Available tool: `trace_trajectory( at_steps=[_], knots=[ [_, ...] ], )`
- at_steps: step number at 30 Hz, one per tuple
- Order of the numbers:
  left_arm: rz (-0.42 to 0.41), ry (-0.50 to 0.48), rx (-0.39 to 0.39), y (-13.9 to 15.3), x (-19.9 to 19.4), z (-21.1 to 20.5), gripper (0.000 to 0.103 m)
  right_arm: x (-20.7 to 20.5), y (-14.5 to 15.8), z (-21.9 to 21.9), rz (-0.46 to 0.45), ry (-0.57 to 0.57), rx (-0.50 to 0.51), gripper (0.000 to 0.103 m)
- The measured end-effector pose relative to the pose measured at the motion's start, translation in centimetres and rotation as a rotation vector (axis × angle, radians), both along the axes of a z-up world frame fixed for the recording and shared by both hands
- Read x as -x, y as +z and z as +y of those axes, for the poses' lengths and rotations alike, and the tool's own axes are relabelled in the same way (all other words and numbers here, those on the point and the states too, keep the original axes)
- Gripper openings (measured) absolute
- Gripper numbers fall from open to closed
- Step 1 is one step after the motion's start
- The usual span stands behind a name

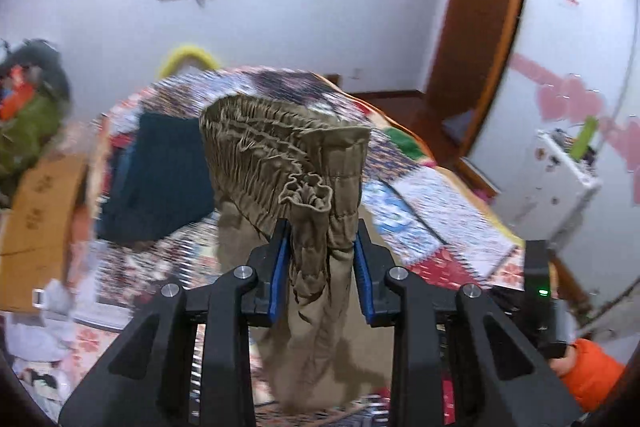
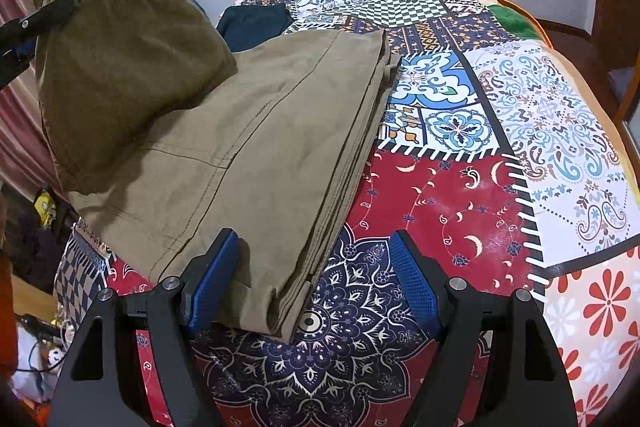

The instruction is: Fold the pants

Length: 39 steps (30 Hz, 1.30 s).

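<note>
Khaki pants (image 2: 256, 131) lie folded lengthwise on a patchwork bedspread (image 2: 460, 195), legs stretched toward the right wrist camera. My left gripper (image 1: 322, 247) is shut on the gathered elastic waistband (image 1: 280, 147) and holds it lifted above the bed; it shows at the upper left of the right wrist view (image 2: 44, 17). My right gripper (image 2: 316, 275) is open, low over the bed, its jaws on either side of the leg hems (image 2: 280, 303). It grips nothing.
A dark blue folded garment (image 2: 256, 23) lies on the bed beyond the pants, also in the left wrist view (image 1: 160, 179). A cardboard box (image 1: 44, 227) and clutter stand to the left of the bed. A white appliance (image 1: 560, 179) stands at the right.
</note>
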<state>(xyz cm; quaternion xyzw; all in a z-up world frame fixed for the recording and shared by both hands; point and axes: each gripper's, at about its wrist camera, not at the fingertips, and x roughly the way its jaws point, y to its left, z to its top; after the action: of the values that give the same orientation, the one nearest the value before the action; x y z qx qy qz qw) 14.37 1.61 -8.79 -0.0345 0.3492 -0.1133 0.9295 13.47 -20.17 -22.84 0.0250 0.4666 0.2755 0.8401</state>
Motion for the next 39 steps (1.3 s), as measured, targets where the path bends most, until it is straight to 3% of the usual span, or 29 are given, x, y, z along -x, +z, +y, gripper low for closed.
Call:
trace_trajectory(
  at_steps=[11, 14, 16, 17, 19, 22, 30, 39],
  knots=[
    [0.159, -0.169, -0.031, -3.1, -0.5, -4.4, 0.031, 0.1, 0.0, -0.3, 0.007, -0.008, -0.011, 0.074],
    [0.196, -0.193, -0.041, -3.8, -0.3, -5.0, 0.037, 0.0, 0.0, -0.3, 0.008, -0.011, -0.011, 0.074],
    [0.215, -0.202, -0.029, -4.0, -0.2, -4.9, 0.054, 0.0, 0.0, -0.4, 0.011, -0.013, -0.014, 0.074],
    [0.217, -0.203, -0.012, -3.9, -0.1, -4.7, 0.058, 0.0, 0.0, -0.4, 0.011, -0.014, -0.015, 0.074],
    [0.195, -0.179, -0.003, -3.5, 0.1, -4.3, 0.070, 0.0, -0.1, -0.4, 0.014, -0.016, -0.017, 0.074],
    [0.152, -0.126, -0.024, -2.8, -0.1, -3.3, 0.082, -0.1, -0.2, -0.4, 0.020, -0.018, -0.011, 0.074],
    [0.149, -0.004, -0.130, -3.4, -5.4, 0.4, 0.087, -0.3, -0.3, -0.9, 0.028, -0.019, -0.019, 0.074],
    [0.328, 0.060, -0.160, -8.9, -14.8, 3.6, 0.087, -0.8, -0.3, -0.8, 0.038, -0.004, -0.013, 0.074]
  ],
)
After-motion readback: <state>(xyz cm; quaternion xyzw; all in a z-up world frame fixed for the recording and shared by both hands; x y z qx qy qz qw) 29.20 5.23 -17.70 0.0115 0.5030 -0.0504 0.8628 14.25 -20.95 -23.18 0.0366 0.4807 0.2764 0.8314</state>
